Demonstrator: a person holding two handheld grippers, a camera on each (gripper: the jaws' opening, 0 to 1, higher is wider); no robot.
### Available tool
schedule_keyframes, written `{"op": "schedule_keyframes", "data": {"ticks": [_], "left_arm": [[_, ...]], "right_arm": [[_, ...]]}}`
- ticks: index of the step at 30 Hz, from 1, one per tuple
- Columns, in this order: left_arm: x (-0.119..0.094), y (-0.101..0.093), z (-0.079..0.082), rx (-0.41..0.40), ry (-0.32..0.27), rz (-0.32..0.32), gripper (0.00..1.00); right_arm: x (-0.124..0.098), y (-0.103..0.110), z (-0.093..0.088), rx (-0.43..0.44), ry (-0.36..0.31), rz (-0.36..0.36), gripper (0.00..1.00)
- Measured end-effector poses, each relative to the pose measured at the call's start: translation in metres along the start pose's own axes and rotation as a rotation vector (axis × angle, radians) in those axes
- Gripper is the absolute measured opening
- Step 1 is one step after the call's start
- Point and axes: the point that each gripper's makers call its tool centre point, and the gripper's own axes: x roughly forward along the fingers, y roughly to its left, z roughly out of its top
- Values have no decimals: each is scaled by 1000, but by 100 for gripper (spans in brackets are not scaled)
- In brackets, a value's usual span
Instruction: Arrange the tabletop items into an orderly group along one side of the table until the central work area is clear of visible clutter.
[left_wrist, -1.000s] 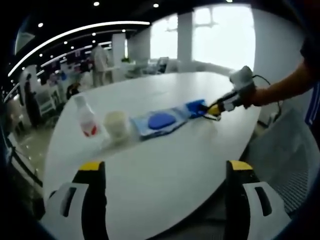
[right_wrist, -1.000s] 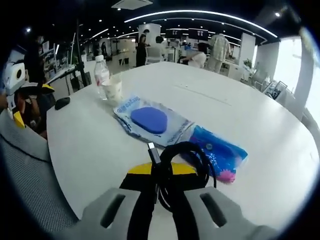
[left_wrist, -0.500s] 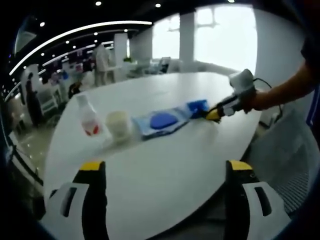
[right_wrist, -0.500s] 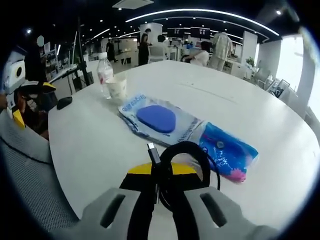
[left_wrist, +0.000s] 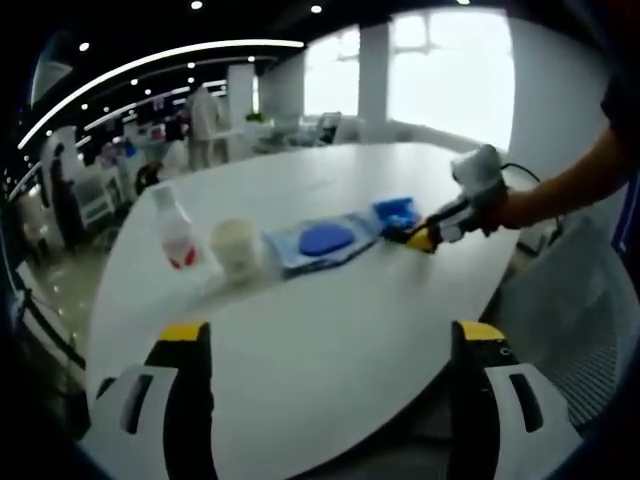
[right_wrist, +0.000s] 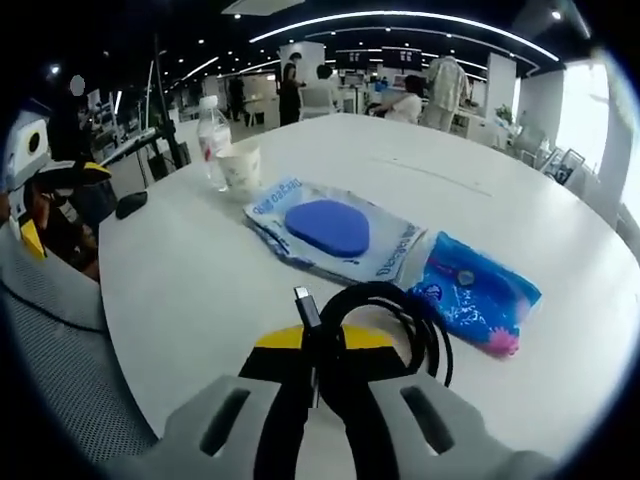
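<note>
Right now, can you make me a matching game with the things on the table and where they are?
Things:
1. water bottle
2. paper cup
3. black cable
4. blue packet

Places:
A. clamped in the right gripper
B. right beside the bottle
C. at the far end of the row, near the table edge
D. next to the clear bag with the blue pad

Pairs: 1-C, 2-B, 3-A, 4-D
</note>
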Motion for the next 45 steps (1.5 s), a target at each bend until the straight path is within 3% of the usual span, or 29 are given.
{"op": "schedule_keyframes", "data": {"ticks": [17,29,32,34,39,45], "left_arm": [[1,0,-3,-3,12,-2,96],[1,1,-4,0,20,0,96],[1,1,-4,1,19,0,96],[1,1,-5,4,21,-1,96],[1,0,-4,3,19,-5,96],[2,-2,-4,7,21,-14,96]], "right_arm": [[21,11,-20,54,69,36,11],[24,13,-24,73,73,42,12],[24,13,-23,45,63,29,13],[23,15,-22,-46,47,27,14],[17,15,-18,-17,23,31,25],[-6,9,-8,-13,-20,12,29]]}}
